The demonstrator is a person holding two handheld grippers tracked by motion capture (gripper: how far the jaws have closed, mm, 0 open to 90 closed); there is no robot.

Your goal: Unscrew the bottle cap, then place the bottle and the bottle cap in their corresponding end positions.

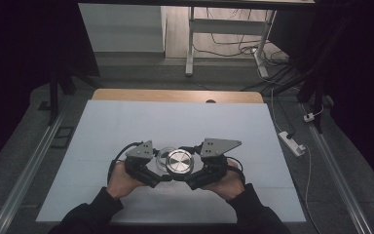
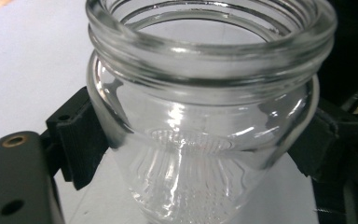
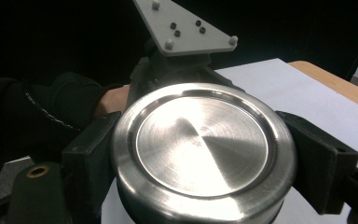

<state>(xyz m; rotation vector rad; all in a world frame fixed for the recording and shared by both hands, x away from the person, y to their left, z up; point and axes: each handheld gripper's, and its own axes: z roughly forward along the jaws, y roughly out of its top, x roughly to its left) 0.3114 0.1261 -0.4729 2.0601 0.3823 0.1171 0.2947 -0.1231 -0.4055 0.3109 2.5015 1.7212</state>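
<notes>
A clear glass jar (image 2: 205,116) with a threaded open mouth sits between the pads (image 2: 81,135) of my left gripper (image 2: 203,140), which is shut on its body. My right gripper (image 3: 205,154) is shut on a round brushed-metal lid (image 3: 200,144), held flat side up. In the high view the lid (image 1: 180,163) hangs just right of the jar (image 1: 161,157) and covers part of it. The left gripper (image 1: 159,168) and right gripper (image 1: 187,170) meet over the near middle of the white sheet (image 1: 175,122). Behind the lid in the right gripper view is the left gripper's grey plate (image 3: 186,28).
The white sheet covers a wooden table (image 1: 175,95) whose far edge shows bare. On the floor are a white power strip (image 1: 292,143) at right, cables, and a desk frame (image 1: 224,29) beyond the table. Metal rails (image 1: 29,165) run along both sides.
</notes>
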